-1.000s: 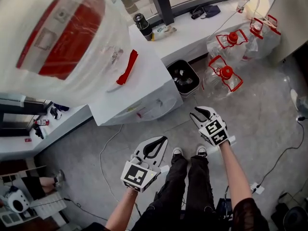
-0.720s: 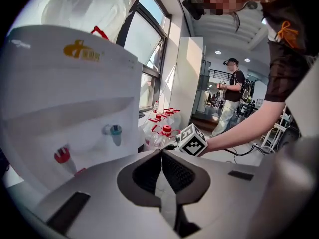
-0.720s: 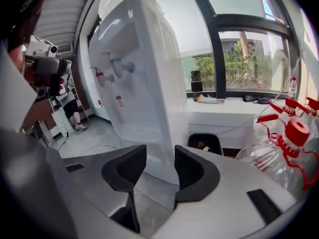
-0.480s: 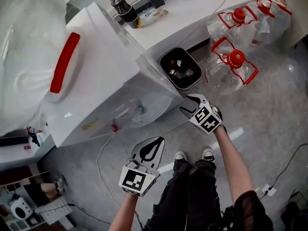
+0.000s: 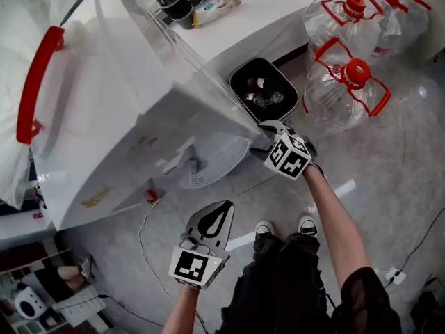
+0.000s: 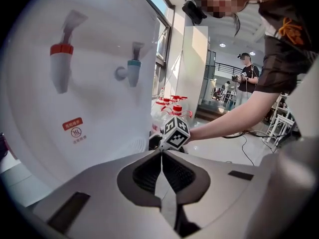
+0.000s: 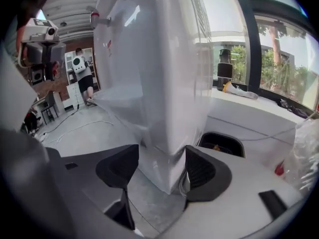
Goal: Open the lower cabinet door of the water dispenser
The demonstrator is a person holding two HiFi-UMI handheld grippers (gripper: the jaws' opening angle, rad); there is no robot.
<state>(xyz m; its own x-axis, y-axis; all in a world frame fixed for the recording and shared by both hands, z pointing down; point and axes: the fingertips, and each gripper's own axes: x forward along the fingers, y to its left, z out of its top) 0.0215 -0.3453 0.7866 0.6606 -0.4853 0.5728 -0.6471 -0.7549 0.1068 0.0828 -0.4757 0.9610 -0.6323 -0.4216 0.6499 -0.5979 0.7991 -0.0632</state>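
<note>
Two grippers noted. My right gripper (image 5: pixel 263 139) has just been spreading its fingers (image 7: pixel 205 172); they stand open astride the lower corner of the water dispenser (image 5: pixel 139 110), which fills 10 o'clock. I cannot make out its cabinet door. My left gripper (image 5: pixel 221 211), at 6 o'clock, has its fingers closed on nothing. A black bin (image 5: pixel 233 88) crowds that corner at 1 o'clock, with water bottles (image 5: pixel 341 92) at 2 o'clock.

It looks like an office or lab room: a water dispenser (image 5: pixel 139 96), big water jugs (image 5: pixel 345 89) on a grey floor (image 5: pixel 407 179), and a long white counter (image 5: pixel 278 9) below large windows (image 7: pixel 279 54).
</note>
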